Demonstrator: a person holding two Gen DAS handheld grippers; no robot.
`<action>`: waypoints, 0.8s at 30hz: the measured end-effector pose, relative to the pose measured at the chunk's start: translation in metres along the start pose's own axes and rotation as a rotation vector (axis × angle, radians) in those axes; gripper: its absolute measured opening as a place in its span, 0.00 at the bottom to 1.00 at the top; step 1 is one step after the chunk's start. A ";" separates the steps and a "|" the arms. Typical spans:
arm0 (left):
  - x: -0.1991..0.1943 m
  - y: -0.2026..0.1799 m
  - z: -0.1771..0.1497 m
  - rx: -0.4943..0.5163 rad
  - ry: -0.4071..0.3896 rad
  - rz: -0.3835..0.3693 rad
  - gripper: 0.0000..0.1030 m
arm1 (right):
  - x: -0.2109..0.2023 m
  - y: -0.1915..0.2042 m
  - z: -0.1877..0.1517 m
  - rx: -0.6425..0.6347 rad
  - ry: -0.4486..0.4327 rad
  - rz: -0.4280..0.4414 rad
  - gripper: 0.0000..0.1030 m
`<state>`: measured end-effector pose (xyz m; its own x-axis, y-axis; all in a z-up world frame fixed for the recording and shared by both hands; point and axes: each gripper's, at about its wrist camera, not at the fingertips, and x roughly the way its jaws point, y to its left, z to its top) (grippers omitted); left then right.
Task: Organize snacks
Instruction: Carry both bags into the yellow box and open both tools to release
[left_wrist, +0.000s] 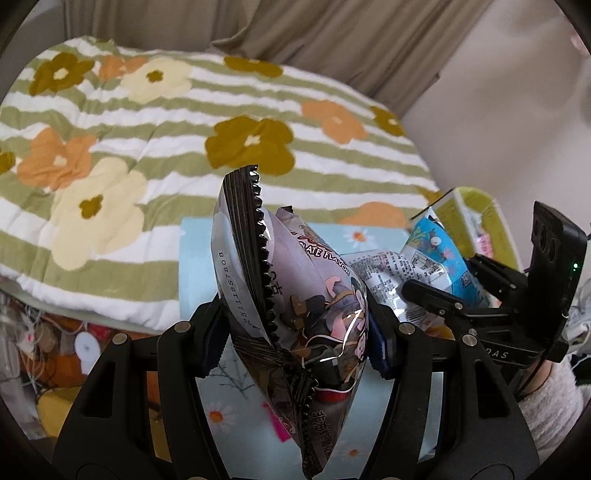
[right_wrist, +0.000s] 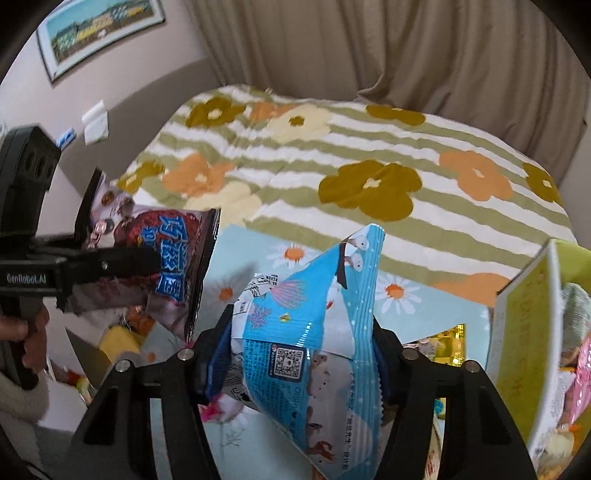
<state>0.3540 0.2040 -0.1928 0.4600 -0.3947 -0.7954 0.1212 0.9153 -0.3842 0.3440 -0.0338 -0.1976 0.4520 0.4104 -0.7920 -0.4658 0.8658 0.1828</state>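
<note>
My left gripper (left_wrist: 295, 328) is shut on a grey and black chocolate-flavour snack bag (left_wrist: 295, 295), held upright above a light blue daisy-print surface (left_wrist: 199, 251). The same bag (right_wrist: 147, 258) shows in the right wrist view, pinched in the left gripper (right_wrist: 122, 266). My right gripper (right_wrist: 303, 354) is shut on a blue and white snack bag (right_wrist: 314, 325), also held up off the surface. In the left wrist view the blue bag (left_wrist: 436, 254) and the right gripper (left_wrist: 480, 295) are at the right. A yellow-green box (right_wrist: 524, 325) holding packets stands at the right.
A bed with a green-striped flower quilt (left_wrist: 184, 140) lies behind the blue surface. Beige curtains (right_wrist: 369, 48) hang at the back. A gold packet (right_wrist: 447, 343) lies by the box. Cluttered items (left_wrist: 55, 350) sit low on the left.
</note>
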 end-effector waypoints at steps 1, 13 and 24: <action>-0.006 -0.006 0.003 0.012 -0.009 -0.002 0.57 | -0.008 0.000 0.002 0.010 -0.017 -0.001 0.56; -0.042 -0.115 0.024 0.110 -0.116 -0.023 0.57 | -0.127 -0.046 -0.005 0.083 -0.193 -0.038 0.56; -0.005 -0.259 0.004 0.108 -0.140 -0.069 0.57 | -0.216 -0.149 -0.044 0.086 -0.250 -0.090 0.56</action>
<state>0.3240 -0.0309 -0.0871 0.5642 -0.4486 -0.6931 0.2472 0.8928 -0.3766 0.2821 -0.2644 -0.0794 0.6675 0.3797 -0.6405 -0.3541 0.9186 0.1756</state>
